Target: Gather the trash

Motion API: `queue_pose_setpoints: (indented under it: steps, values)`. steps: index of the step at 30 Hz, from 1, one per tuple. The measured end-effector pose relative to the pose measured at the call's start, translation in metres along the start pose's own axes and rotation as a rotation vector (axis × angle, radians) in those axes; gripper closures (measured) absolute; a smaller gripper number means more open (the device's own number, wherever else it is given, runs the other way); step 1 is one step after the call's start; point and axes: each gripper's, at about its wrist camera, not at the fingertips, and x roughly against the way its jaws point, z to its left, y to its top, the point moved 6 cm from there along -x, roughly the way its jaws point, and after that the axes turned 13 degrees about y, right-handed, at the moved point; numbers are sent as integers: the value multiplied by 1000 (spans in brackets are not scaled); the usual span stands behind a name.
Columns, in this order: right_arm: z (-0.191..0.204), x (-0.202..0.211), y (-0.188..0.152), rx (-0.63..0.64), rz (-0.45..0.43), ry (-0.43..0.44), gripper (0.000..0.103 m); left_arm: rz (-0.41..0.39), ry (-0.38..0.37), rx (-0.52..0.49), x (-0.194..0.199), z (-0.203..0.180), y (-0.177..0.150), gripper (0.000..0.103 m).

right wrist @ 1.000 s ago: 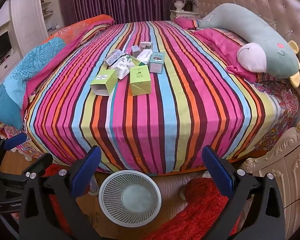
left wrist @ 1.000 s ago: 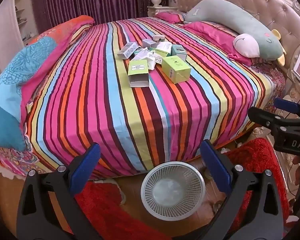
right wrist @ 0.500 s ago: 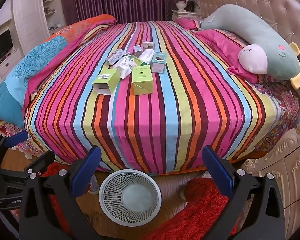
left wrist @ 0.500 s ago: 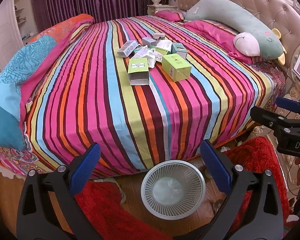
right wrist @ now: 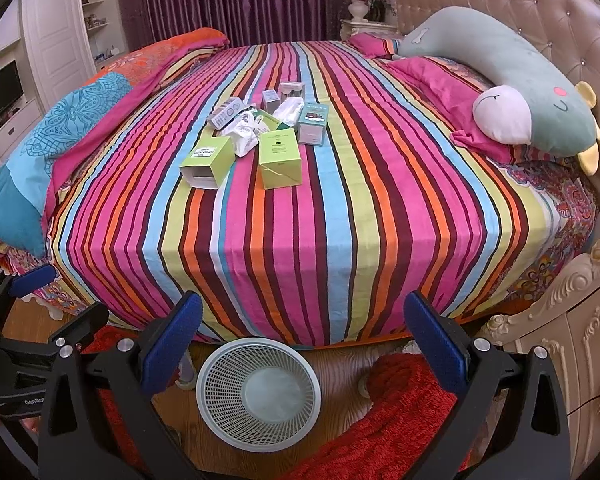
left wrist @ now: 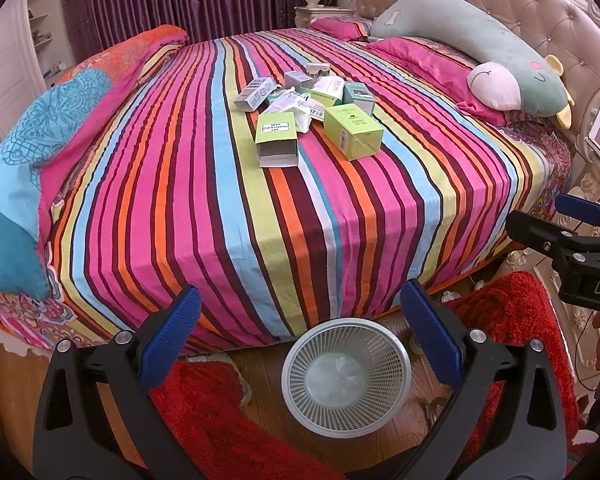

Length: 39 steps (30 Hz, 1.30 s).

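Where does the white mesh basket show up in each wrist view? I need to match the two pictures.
Left wrist: basket low, right of centre, on the floor by the bed's edge.
Right wrist: basket low, left of centre.
Shared landmark: the open green box on the striped bed.

Empty cartons [left wrist: 278,139] clustered mid-bed, white mesh basket [left wrist: 346,376] on floor

On the striped bedspread [right wrist: 340,208] lie two lime-green cardboard boxes [right wrist: 279,158], one teal carton [right wrist: 313,123], three small grey-white boxes [right wrist: 225,113] and one crumpled white wrapper [right wrist: 245,134], with one white mesh wastebasket [right wrist: 258,392] at six o'clock on the floor.
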Motion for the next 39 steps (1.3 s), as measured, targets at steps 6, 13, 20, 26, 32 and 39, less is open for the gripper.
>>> queue_pose_setpoints:
  steps: [6,13,20,26,32,39]
  values:
    - [0,0,0,0,-1,2,7,-3,1,0,0,2,0,6]
    - [0,0,1,1,0,3,6,-1,0,0,1,2,0,6]
    - [0,1,0,2,-4,2,7,-1,-4,3,2,4,1,6]
    - [0,1,0,1,-3,2,7,0,-5,3,3,4,1,6]
    - [0,2,2,1,-7,2,7,2,0,0,3,4,1,6]
    - [1,3,2,4,-12,2,6,3,1,0,3,3,1,6]
